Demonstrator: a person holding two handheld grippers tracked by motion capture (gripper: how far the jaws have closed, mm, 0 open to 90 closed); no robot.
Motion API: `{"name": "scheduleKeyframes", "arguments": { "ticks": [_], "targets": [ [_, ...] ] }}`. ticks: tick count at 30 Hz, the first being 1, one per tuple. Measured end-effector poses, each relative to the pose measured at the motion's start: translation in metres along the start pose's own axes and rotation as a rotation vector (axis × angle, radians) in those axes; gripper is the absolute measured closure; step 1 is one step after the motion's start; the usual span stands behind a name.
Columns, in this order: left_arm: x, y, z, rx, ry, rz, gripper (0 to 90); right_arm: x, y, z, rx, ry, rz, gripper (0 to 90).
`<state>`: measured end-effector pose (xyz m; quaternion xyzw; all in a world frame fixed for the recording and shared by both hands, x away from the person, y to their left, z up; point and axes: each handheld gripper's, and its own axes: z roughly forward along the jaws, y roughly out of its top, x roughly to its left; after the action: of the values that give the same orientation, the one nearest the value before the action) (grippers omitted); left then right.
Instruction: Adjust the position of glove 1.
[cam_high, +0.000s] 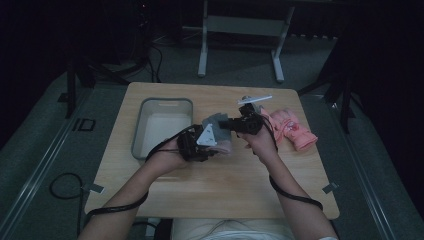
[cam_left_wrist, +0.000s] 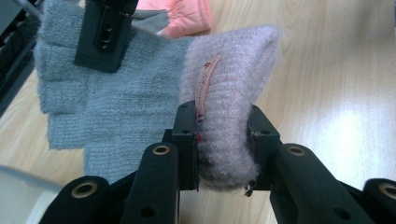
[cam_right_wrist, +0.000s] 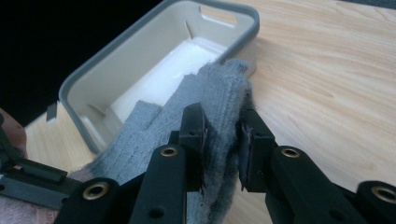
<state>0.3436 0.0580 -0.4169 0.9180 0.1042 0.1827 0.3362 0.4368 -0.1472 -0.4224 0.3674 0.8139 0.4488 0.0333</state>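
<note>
At frame centre above the table (cam_high: 150, 190), the left claw (cam_left_wrist: 223, 140) pinched a soft pink-grey knit glove's cuff (cam_left_wrist: 233, 93); the right claw (cam_right_wrist: 223, 140) clamped the limp grey fingerless glove (cam_right_wrist: 205, 102). Both looked light; cuff edges seemed the best hold.

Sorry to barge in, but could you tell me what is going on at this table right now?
A person is handling knit gloves with two handheld grippers above a wooden table. The left gripper is clamped on a fuzzy mauve cuff, and the right gripper pinches the grey glove. A pink glove lies to the right, and the grey-rimmed bin on the left looks empty.
</note>
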Motion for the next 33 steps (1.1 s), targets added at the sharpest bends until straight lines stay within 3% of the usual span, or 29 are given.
{"name": "scheduleKeyframes", "arguments": {
  "ticks": [9, 20, 29, 33],
  "targets": [
    [0.017, -0.017, -0.02, 0.006, 0.004, -0.023, 70.1, 0.016, 0.021, 0.02, -0.005, 0.014, -0.015, 74.5],
    [0.041, -0.05, -0.046, 0.036, 0.019, -0.065, 70.2, 0.048, 0.048, 0.053, -0.01, 0.013, -0.072, 74.7],
    [0.061, -0.081, -0.056, 0.095, 0.028, -0.07, 70.1, 0.058, 0.064, 0.097, 0.022, 0.035, -0.037, 74.7],
    [0.069, -0.098, -0.057, 0.122, 0.023, -0.046, 70.1, 0.056, 0.062, 0.12, 0.047, 0.048, 0.003, 74.7]
  ]
}}
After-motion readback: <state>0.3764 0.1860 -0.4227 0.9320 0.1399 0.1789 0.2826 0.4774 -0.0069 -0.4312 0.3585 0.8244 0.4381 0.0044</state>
